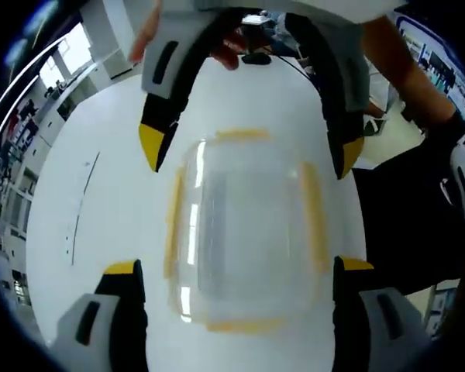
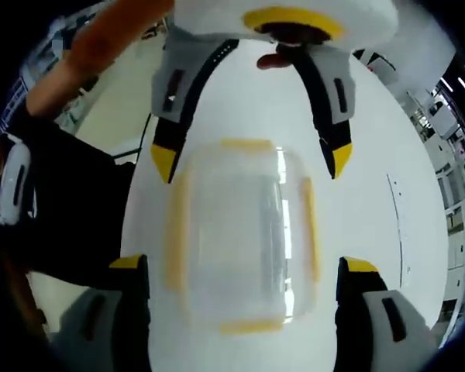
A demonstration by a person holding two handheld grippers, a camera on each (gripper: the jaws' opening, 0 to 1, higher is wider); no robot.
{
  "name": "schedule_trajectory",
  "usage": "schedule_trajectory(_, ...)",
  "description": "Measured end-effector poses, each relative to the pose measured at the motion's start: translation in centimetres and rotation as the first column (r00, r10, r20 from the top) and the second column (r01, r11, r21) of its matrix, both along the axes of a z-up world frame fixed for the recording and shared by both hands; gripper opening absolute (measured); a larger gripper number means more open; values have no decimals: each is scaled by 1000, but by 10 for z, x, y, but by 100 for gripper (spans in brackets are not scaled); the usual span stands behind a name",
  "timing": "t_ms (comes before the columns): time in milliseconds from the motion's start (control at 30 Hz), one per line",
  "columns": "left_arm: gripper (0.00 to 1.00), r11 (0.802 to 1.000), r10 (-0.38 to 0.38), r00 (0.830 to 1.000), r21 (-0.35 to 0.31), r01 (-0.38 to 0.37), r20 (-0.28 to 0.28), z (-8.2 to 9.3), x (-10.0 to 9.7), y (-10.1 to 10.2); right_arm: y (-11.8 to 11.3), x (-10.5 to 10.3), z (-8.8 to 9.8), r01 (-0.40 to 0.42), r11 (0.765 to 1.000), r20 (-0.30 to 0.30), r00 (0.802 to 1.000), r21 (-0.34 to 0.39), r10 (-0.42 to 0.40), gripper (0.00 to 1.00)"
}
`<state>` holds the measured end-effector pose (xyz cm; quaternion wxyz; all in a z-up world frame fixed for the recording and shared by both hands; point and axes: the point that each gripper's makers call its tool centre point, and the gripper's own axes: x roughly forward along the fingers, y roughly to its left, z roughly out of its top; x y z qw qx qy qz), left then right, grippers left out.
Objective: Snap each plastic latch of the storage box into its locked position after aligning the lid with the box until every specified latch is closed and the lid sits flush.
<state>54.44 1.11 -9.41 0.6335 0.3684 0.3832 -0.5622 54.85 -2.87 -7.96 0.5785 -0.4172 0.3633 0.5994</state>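
A clear plastic storage box (image 1: 244,232) (image 2: 240,232) with its lid on sits in the middle of a white table (image 1: 101,201) (image 2: 372,155). Yellow latches run along all sides, among them the left latch (image 1: 173,232) and right latch (image 1: 314,217); whether they are snapped down I cannot tell. My left gripper (image 1: 237,267) (image 2: 252,160) is open, its yellow-tipped jaws wide on either side of one end of the box. Opposite it, my right gripper (image 2: 242,263) (image 1: 249,151) is open in the same way at the other end. Neither touches the box.
A person in dark clothes (image 1: 403,209) (image 2: 62,209) stands at the table's side, hands on the gripper handles. A thin dark line (image 1: 81,209) (image 2: 399,225) marks the tabletop on the far side. Shelves and windows lie beyond the table's edge.
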Motion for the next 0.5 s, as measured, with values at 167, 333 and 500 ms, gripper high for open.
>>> schedule_trajectory(167,100,1000,-26,1000,14,26,0,-11,-18,-9,4,1,-5,-14,1000,-8,1000,5,14,100)
schedule_trajectory(333,100,999,-34,999,25,35,-32,-16,-13,-12,7,5,-10,-11,1000,-13,1000,14,11,100)
schedule_trajectory(500,100,999,-31,999,35,33,-33,-23,-3,-7,7,11,-17,-15,1000,-28,999,25,16,100)
